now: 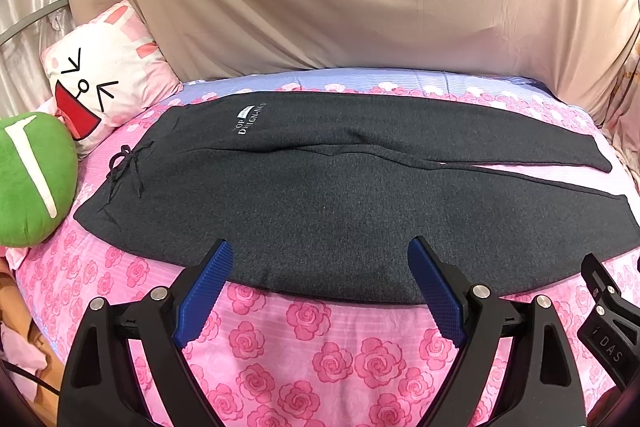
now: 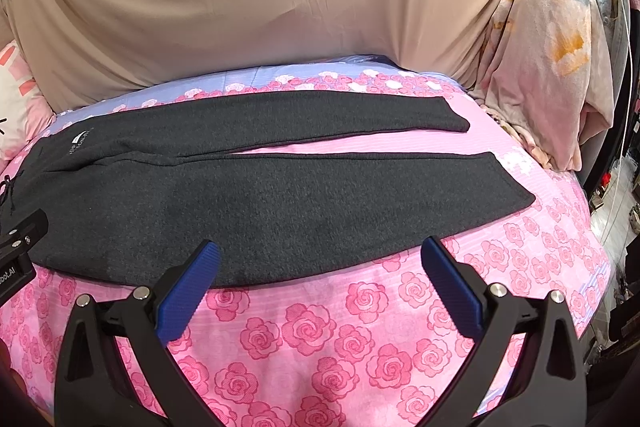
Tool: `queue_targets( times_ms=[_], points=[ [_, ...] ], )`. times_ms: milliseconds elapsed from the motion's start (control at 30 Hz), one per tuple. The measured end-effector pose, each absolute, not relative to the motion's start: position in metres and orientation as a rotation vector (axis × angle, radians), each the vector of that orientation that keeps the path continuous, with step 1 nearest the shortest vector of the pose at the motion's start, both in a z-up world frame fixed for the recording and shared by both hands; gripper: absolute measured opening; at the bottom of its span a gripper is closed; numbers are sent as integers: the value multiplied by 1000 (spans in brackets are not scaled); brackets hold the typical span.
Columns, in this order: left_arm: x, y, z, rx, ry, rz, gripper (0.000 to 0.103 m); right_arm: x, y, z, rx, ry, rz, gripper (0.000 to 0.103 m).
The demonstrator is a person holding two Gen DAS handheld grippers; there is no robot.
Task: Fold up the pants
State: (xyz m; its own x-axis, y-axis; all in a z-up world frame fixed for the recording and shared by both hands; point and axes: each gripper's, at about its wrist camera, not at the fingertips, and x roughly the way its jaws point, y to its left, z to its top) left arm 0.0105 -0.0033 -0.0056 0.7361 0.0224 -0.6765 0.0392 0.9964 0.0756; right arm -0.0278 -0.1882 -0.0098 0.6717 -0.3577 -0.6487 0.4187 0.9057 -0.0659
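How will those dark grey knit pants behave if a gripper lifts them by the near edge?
The dark grey knit pants lie flat and limp on the rose-print bedsheet, so they will probably drape and sag. The fuzzy knit should grip well. The separate legs may swing apart.

Left gripper hangs low with its jaws spread wide, blue pads angled outward, nothing between them. Right gripper sits alongside, just as wide apart, blue pads bare, gripping nothing. Both point forward, side by side.
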Motion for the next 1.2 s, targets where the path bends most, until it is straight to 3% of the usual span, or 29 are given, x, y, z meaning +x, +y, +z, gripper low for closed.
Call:
queue_targets(
  times_ms=[1200],
  points=[
    [41, 18, 3, 34, 784, 27, 87, 10, -226, -27, 165, 893, -430, 98]
  ],
)
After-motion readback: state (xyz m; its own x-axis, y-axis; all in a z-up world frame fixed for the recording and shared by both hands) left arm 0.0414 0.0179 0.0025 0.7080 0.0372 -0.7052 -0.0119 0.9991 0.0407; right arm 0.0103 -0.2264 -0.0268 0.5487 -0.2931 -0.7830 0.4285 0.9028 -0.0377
